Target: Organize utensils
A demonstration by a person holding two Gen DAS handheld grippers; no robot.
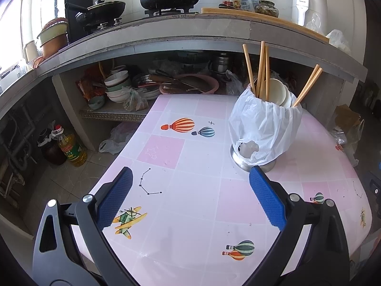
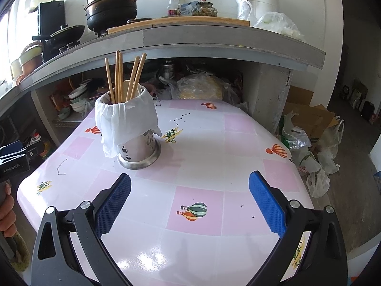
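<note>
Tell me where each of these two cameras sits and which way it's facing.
Left wrist: on the left gripper, low over the pink table, facing the counter; holder ahead-right; only its open jaws show.
Right wrist: on the right gripper, same heading; holder ahead-left; open jaws, plus the left gripper and hand at left edge.
Shared: the holder with chopsticks, table, counter.

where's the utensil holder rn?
The utensil holder stands on the pink table, left of centre in the right wrist view and right of centre in the left wrist view, chopsticks inside.
</note>
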